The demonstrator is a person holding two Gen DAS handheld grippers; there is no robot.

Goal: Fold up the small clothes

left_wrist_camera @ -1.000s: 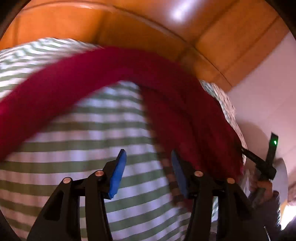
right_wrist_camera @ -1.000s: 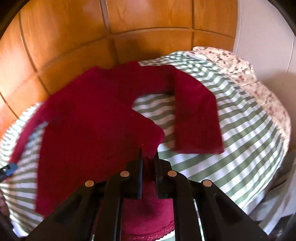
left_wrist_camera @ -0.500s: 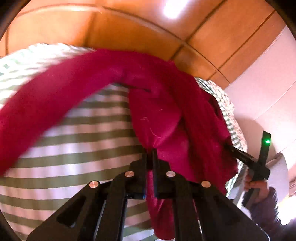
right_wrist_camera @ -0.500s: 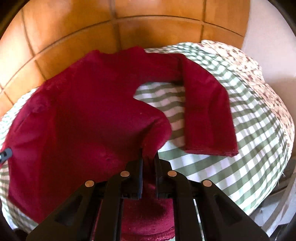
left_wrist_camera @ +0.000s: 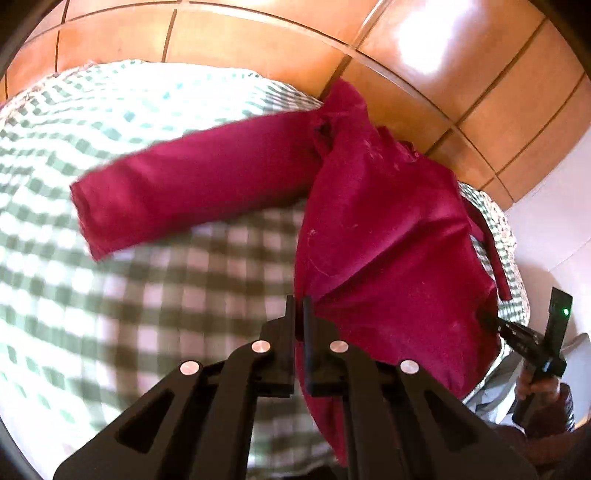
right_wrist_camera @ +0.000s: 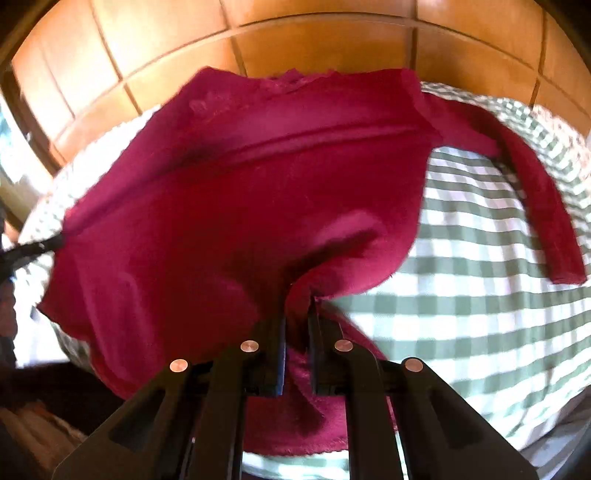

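Note:
A small dark red long-sleeved top lies over a green-and-white checked cloth. My left gripper is shut on the edge of the red top, whose fabric hangs down past its fingers; one sleeve stretches out to the left. In the right wrist view the red top is lifted and bunched, and my right gripper is shut on a pinched fold of it. Its other sleeve trails down the right side. The right gripper also shows at the far right of the left view, biting the top's other edge.
The checked cloth covers a rounded surface that drops off on all sides. Orange-brown floor tiles lie beyond it, with a pale wall at the right. A person's hand holds the right gripper's handle.
My left gripper went from open above the cloth to shut on the top's edge, then pulled it sideways. Both grippers have carried the garment across, lifting and bunching its body.

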